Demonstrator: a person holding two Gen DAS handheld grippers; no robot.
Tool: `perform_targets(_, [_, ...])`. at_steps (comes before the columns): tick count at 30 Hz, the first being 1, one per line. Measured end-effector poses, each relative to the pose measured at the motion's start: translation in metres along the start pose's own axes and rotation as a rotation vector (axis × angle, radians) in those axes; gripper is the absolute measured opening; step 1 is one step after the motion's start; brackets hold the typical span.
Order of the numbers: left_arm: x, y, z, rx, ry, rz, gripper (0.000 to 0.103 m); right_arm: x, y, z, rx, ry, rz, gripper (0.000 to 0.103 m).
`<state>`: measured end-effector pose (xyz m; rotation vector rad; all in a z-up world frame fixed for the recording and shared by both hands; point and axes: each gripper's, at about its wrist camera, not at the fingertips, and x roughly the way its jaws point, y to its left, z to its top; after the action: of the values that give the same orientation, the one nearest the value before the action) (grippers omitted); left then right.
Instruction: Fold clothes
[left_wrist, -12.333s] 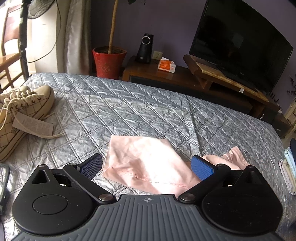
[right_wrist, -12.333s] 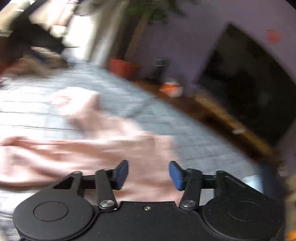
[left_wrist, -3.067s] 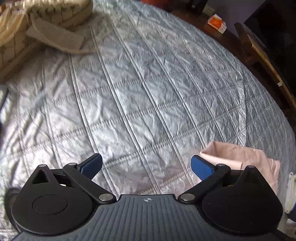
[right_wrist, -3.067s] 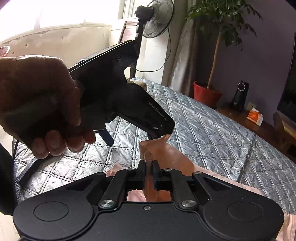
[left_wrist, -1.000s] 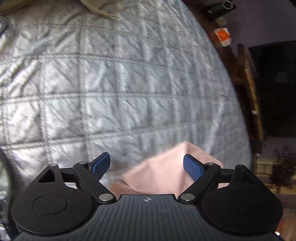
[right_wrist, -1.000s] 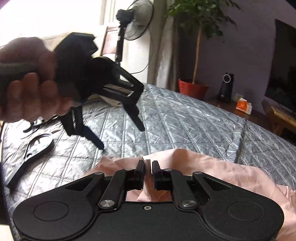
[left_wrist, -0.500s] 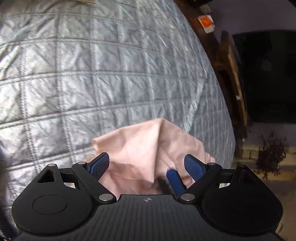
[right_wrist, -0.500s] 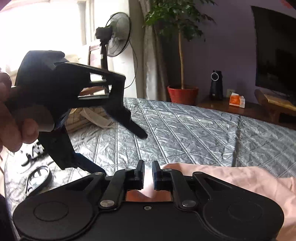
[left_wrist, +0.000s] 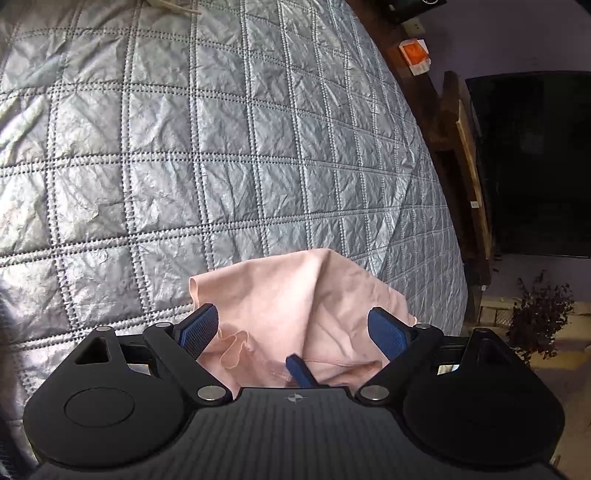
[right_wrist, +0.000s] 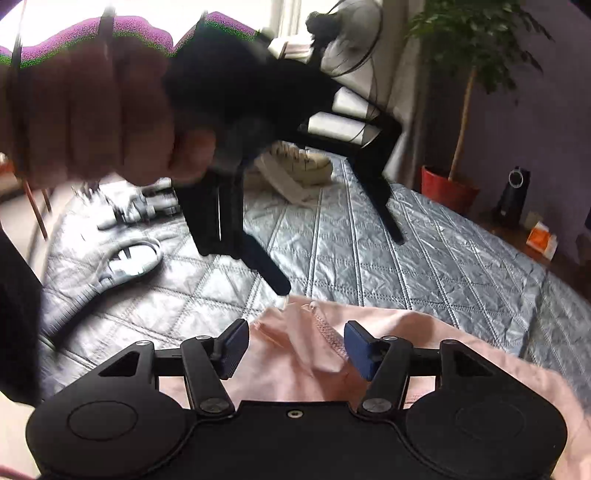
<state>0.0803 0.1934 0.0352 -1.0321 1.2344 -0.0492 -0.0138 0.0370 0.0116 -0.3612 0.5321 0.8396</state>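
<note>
Right wrist view: pink garment lies bunched on the near part of the grey quilted bedspread. Right gripper has just been opening its jaws; a loose fold stands between the blue pads, unpinched. Left gripper, held in a blurred hand, hangs over the cloth with fingers spread wide, gripping nothing. Far left on the bed: a hand mirror and a cream shoe.

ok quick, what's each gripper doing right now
Left gripper: open, holding nothing, pink garment below it.
Right gripper: open, jaws have just been opening; the garment lies between them, not pinched.
</note>
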Motion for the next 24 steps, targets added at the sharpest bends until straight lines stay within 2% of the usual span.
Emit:
perform_targets(3, [0.000, 0.003, 0.001, -0.013, -0.001, 0.005, 0.092, 0.007, -0.002, 0.002, 0.013, 0.006, -0.018, 0.044])
perform_targets(4, [0.000, 0.004, 0.001, -0.015, -0.005, 0.008, 0.092, 0.009, -0.004, 0.002, 0.021, 0.017, -0.026, 0.035])
perform_targets(5, [-0.001, 0.006, 0.002, -0.017, -0.006, 0.007, 0.092, 0.009, -0.007, 0.001, 0.039, 0.028, -0.027, 0.013])
perform_targets(6, [-0.002, 0.007, 0.002, -0.019, -0.007, 0.006, 0.092, 0.009, -0.010, 0.000, 0.057, 0.032, -0.029, 0.006])
perform_targets(15, [0.005, 0.005, -0.001, -0.019, 0.020, -0.002, 0.093, -0.009, -0.029, 0.003, 0.180, -0.067, -0.081, 0.007])
perform_targets(24, [0.020, 0.004, 0.001, -0.041, 0.015, 0.027, 0.093, -0.017, -0.026, 0.003, 0.197, -0.091, -0.057, 0.007])
